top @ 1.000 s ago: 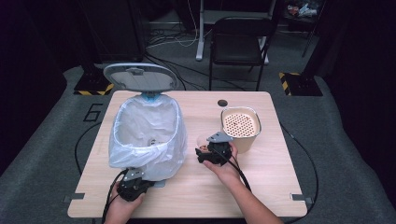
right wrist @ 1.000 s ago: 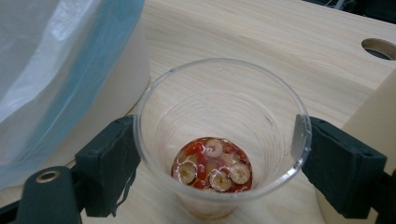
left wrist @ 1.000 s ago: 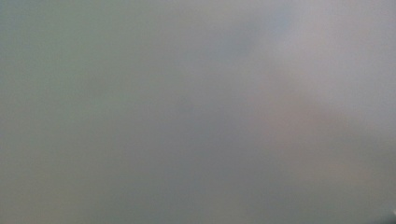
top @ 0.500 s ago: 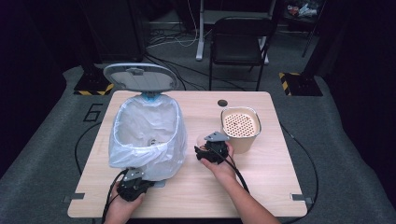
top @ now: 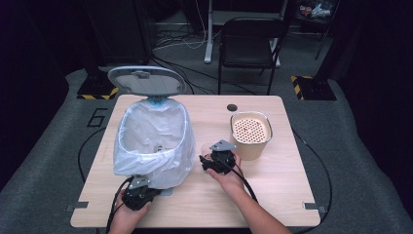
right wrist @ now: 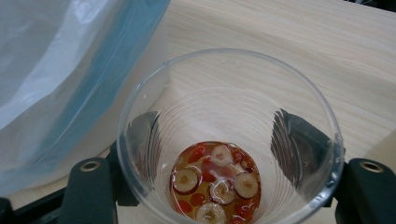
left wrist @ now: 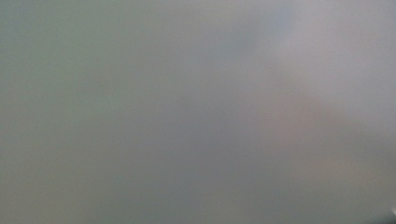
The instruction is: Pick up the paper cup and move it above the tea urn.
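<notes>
- Dark studio floor behind, one pale wooden table (top: 272, 195) in front – one black chair (top: 248, 44) beyond its far edge.
- At left: one bin lined with a white bag (top: 151, 131), grey lid (top: 145, 80) tipped up at the back.
- Left gripper (top: 138, 195) pressed against the bag's near side, jaws clenched, unmoved from a second ago; its own camera blurred grey, so no telling whether plastic is pinched.
- Centre: right gripper (top: 208, 163) just beside the bin, jaws just closing in around one clear plastic cup (right wrist: 229, 140) – pads now against its walls.
- Inside the cup: a little amber liquid with red berries and sliced fruit (right wrist: 215, 184).
- Grip now taken, so likely ready for lifting and emptying the cup.
- At right: one beige strainer basin (top: 251, 134), apart from the cup.
</notes>
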{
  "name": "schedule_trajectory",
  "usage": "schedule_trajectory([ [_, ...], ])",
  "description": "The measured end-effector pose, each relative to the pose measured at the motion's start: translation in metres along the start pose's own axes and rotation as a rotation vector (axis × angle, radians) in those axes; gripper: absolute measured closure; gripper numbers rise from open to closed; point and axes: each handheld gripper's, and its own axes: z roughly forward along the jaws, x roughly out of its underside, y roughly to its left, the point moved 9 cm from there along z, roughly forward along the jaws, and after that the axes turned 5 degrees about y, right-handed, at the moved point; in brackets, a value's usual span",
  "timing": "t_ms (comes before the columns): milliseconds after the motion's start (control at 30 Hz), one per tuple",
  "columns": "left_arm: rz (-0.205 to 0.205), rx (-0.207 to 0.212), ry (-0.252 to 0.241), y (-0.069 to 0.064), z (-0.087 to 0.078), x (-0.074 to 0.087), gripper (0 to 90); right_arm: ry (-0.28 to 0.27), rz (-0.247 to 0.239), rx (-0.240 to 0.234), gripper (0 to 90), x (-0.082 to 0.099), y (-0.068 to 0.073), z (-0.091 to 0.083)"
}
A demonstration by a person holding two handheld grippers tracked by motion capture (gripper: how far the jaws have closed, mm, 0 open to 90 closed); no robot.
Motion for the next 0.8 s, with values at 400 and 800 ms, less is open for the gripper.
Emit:
schedule_trajectory([
  [400, -0.001, -0.005, 0.003, 0.000, 0.000, 0.000, 90.0, 0.006, -0.023, -0.002, 32.0, 0.023, -0.012, -0.052],
  [800, -0.001, -0.006, 0.003, 0.000, 0.000, 0.000, 90.0, 0.017, 0.040, 0.092, 32.0, 0.053, -0.062, -0.088],
])
